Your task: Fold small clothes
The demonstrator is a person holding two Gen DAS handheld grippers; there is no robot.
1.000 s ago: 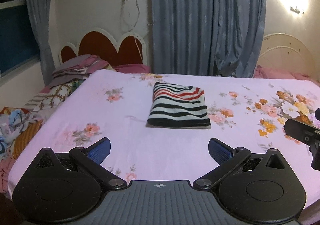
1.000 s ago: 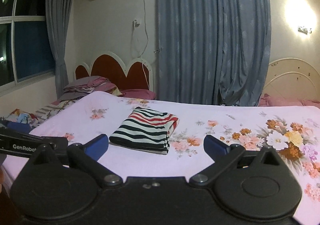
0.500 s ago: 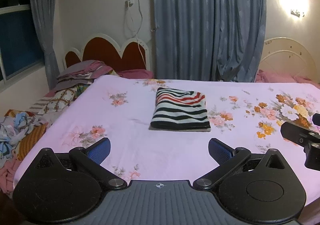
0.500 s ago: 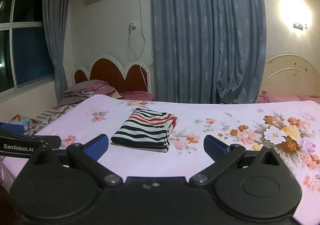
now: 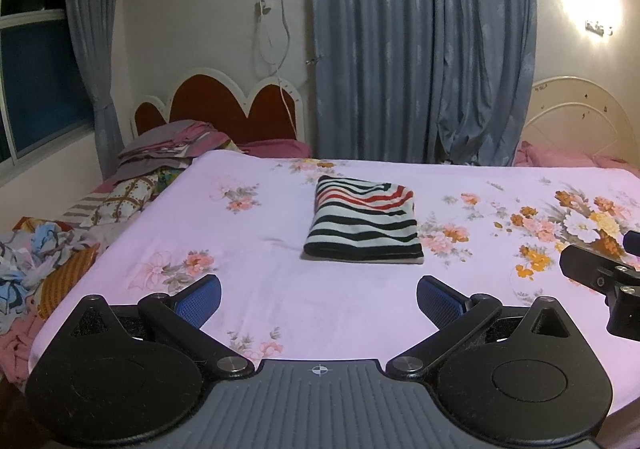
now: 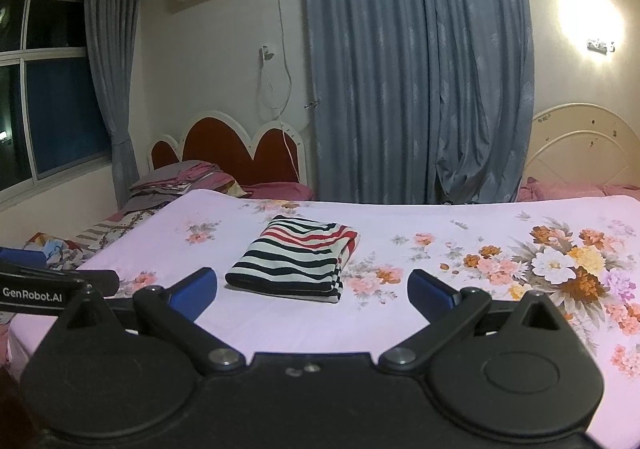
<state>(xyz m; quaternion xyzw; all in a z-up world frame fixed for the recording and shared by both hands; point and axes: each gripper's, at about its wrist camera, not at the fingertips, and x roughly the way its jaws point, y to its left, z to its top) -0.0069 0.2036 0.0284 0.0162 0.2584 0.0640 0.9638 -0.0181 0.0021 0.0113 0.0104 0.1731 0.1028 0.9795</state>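
Note:
A folded striped garment point(image 5: 362, 223), black, white and red, lies flat in the middle of the pink floral bedsheet point(image 5: 280, 289). My left gripper point(image 5: 319, 295) is open and empty, held back from the garment near the bed's front edge. In the right wrist view the same garment point(image 6: 296, 263) lies just beyond my right gripper point(image 6: 312, 289), which is open with nothing between its blue pads. The right gripper's body shows at the right edge of the left wrist view, and the left gripper's body at the left edge of the right wrist view.
A pile of loose clothes point(image 5: 44, 261) lies off the bed's left side, with stacked fabrics point(image 5: 172, 147) by a red headboard point(image 5: 224, 113). Grey curtains point(image 5: 420, 49) hang behind the bed. A cream headboard point(image 5: 576, 121) stands at the far right.
Both grippers have drawn back and tilted upward, so more of the wall and the air conditioner shows. The folded garment has not moved. Both stay open.

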